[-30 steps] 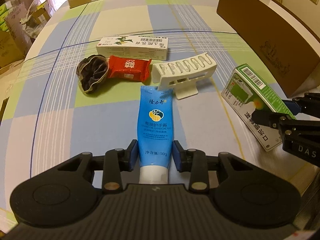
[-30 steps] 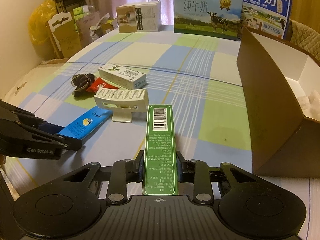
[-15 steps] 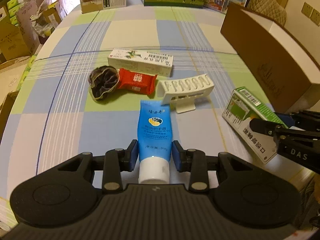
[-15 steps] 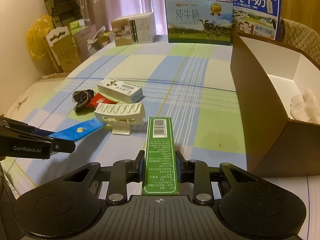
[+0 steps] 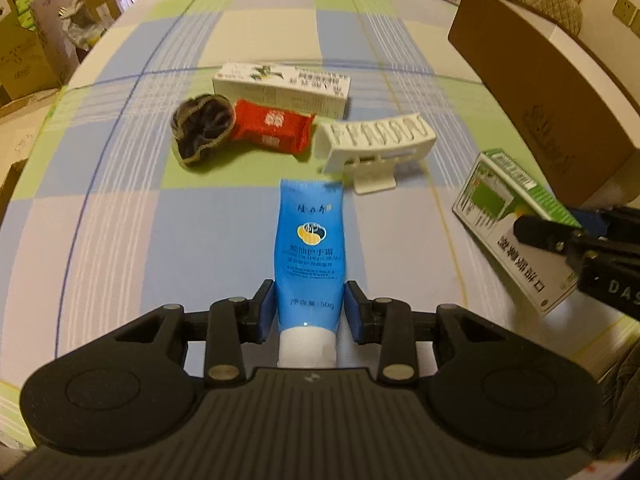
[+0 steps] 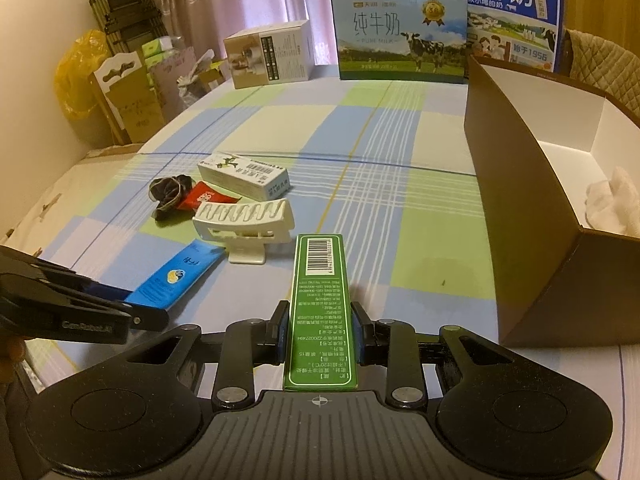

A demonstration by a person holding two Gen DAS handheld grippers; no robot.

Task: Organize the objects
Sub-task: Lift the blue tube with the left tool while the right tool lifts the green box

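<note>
In the left wrist view the left claw [image 5: 310, 312] sits at lower centre, its blue pads clamped on the sides of a blue cream tube [image 5: 310, 248], white cap toward the camera, the flat tail pointing up the frame above the checked bench [image 5: 120, 248]. Above the tube's tail lie a white slotted rack [image 5: 374, 144], a red packet [image 5: 272, 126] touching a dark scrunchie [image 5: 202, 130] to its left, and a white carton [image 5: 280, 86] just behind them. In the right wrist view the right claw [image 6: 319, 334] is clamped on a long green box [image 6: 320, 304], barcode end away from the camera, held at centre frame. At the right edge stands an open brown cardboard box [image 6: 516, 200] with something white inside. Milk cartons [image 6: 402, 38] stand along the bench's far edge at the top.
</note>
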